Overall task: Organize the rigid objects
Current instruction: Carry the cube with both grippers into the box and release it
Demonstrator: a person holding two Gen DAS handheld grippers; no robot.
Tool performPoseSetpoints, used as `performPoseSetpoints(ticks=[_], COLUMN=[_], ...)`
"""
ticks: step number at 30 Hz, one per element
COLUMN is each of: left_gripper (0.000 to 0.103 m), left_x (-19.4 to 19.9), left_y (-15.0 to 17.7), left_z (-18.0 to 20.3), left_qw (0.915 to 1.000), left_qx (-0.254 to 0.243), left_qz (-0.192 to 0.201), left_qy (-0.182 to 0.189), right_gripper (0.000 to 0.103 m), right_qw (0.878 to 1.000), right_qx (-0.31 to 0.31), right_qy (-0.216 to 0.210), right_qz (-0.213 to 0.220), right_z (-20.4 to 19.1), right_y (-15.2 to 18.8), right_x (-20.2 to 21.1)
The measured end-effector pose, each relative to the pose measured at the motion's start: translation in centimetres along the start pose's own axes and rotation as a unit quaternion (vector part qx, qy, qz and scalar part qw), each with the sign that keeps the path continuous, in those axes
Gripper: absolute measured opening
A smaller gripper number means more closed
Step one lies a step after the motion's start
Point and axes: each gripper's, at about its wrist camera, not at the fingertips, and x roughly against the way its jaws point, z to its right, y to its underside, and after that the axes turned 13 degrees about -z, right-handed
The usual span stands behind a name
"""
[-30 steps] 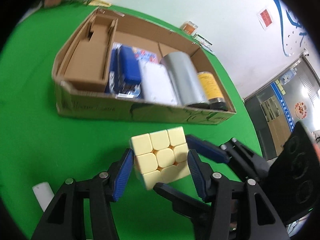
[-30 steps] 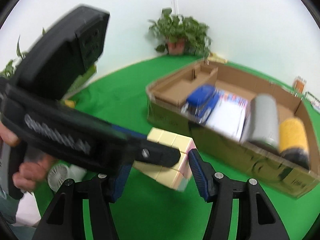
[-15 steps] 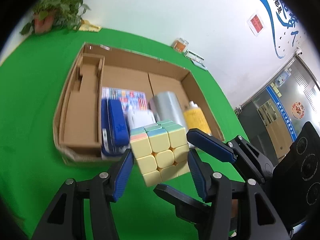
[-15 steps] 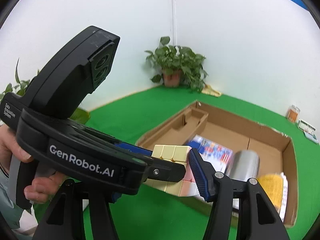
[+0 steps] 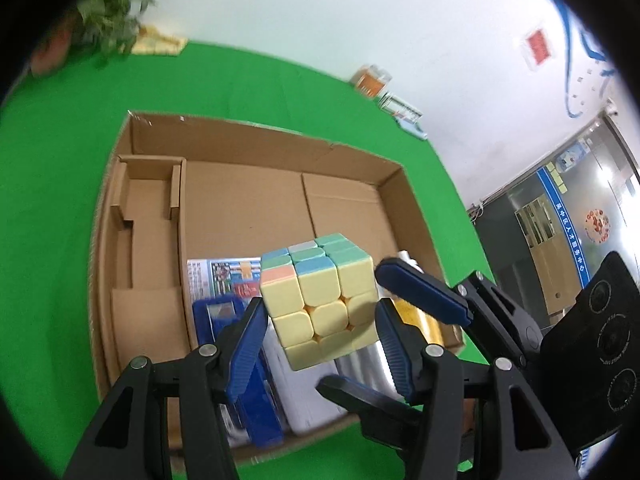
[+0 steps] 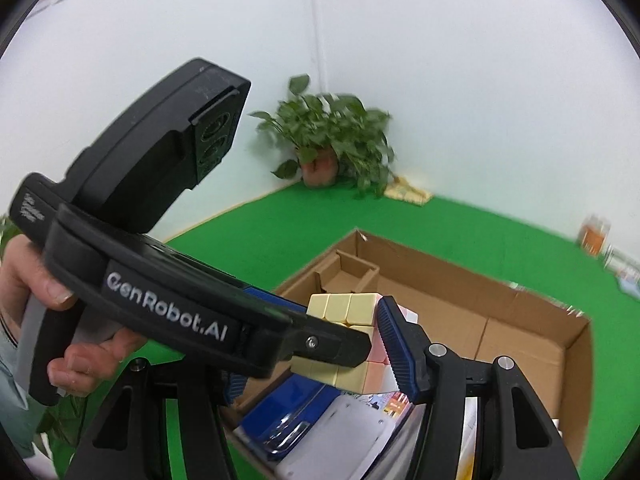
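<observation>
A pastel puzzle cube (image 5: 320,280) hangs in the air over the front part of an open cardboard box (image 5: 248,208). My left gripper (image 5: 320,320) is shut on its two sides, the blue pads (image 5: 248,336) pressing on it. My right gripper (image 5: 352,328) comes in from the right, one finger on the cube's upper right edge and one under it. In the right wrist view the cube (image 6: 344,308) sits against the right pad (image 6: 396,352) of my right gripper (image 6: 322,310). The left gripper (image 6: 340,326) crosses in front and hides the other pad.
At the box's (image 6: 532,344) front lie a blue case (image 5: 212,320), a white box (image 5: 304,396), a silver cylinder (image 5: 364,368), a yellow bottle (image 5: 420,320) and a printed leaflet (image 5: 224,276). A cardboard insert (image 5: 148,216) fills its left end. A potted plant (image 6: 332,136) stands in the corner.
Both grippers have carried the cube up and forward, from in front of the box's near wall to above its contents. The grip on the cube looks the same.
</observation>
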Motion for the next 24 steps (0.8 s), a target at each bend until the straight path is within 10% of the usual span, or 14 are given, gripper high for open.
performPoseSetpoints(ticks=[4, 7, 10, 24], left_gripper=[0.054, 0.025, 0.023, 0.033], left_x=[-3.4, -5.7, -7.0, -1.4], left_y=[-2.8, -3.7, -4.1, -1.7], left_z=[-2.0, -2.6, -2.5, -3.4], left_qw=[0.9985, 0.9953, 0.9937, 0.9996], left_qx=[0.024, 0.025, 0.025, 0.004], left_qz=[-0.049, -0.093, -0.109, -0.025], left_qy=[-0.006, 0.010, 0.002, -0.009], right_gripper=[0.054, 0.051, 0.051, 0.066], right_qw=[0.998, 0.993, 0.990, 0.995], right_qx=[-0.050, -0.079, -0.098, -0.063], right_qy=[-0.035, -0.050, -0.052, -0.038], right_qz=[-0.027, -0.065, -0.090, -0.074], right_z=[3.5, 5.3, 6.0, 7.9], right_y=[0.4, 1.3, 2.1, 1.4], right_x=[-3.3, -6.0, -7.5, -1.0])
